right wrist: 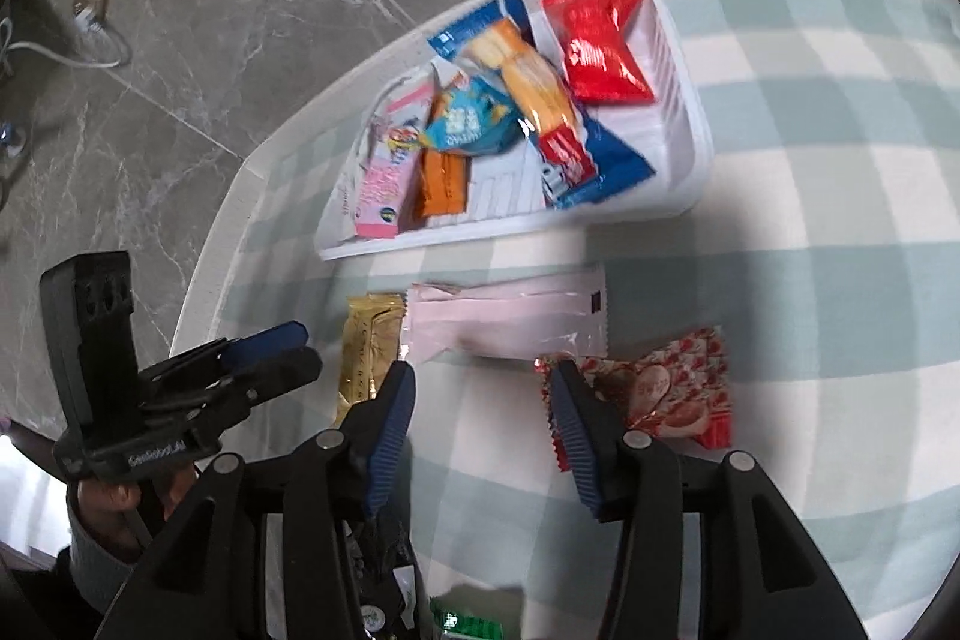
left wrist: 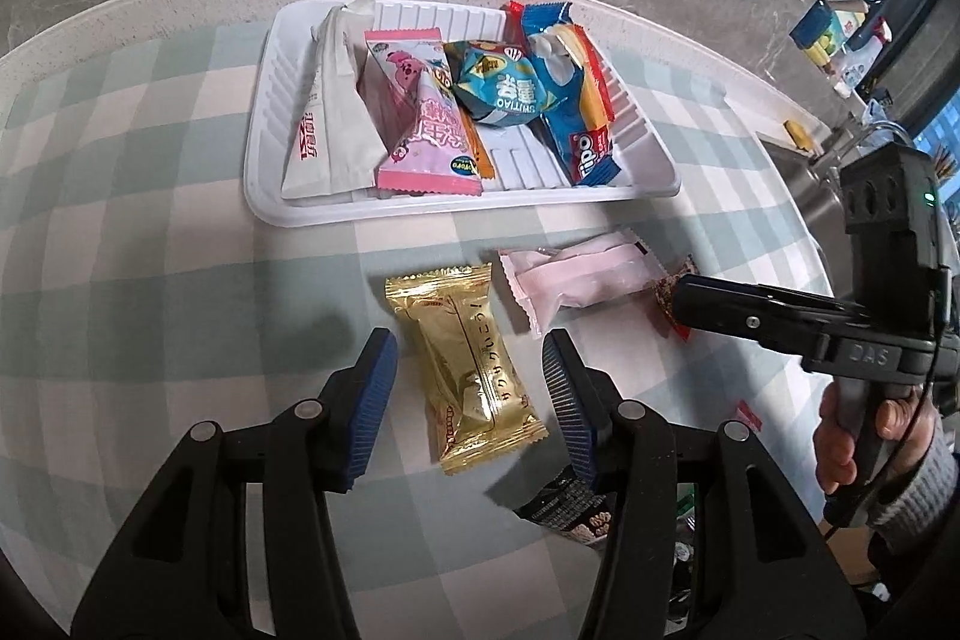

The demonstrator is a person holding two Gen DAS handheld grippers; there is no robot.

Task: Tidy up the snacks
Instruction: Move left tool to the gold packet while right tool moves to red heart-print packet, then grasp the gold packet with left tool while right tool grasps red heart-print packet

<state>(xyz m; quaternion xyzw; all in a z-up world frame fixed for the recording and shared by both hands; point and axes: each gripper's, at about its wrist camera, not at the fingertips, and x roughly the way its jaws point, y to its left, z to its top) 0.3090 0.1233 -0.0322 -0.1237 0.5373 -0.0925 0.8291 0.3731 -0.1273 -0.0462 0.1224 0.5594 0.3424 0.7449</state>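
Note:
A white tray (left wrist: 645, 187) holds several snack packets: white, pink, teal, blue and red ones. It also shows in the right wrist view (right wrist: 690, 112). A gold packet (left wrist: 471, 364) lies on the checked cloth between the open jaws of my left gripper (left wrist: 471, 349), untouched. A pale pink packet (left wrist: 588, 280) lies to its right. My right gripper (right wrist: 483, 382) is open and empty, its right finger over the edge of a red patterned packet (right wrist: 672, 388). The right gripper shows from the side in the left wrist view (left wrist: 681, 298). The left gripper shows in the right wrist view (right wrist: 300, 349).
The round table (left wrist: 120, 112) has a green-and-white checked cloth; its edge runs behind the tray. A dark packet (left wrist: 567, 511) lies under my left gripper's right finger. A green packet (right wrist: 465, 625) lies near the table's near edge. A cluttered shelf (left wrist: 840, 22) stands at the far right.

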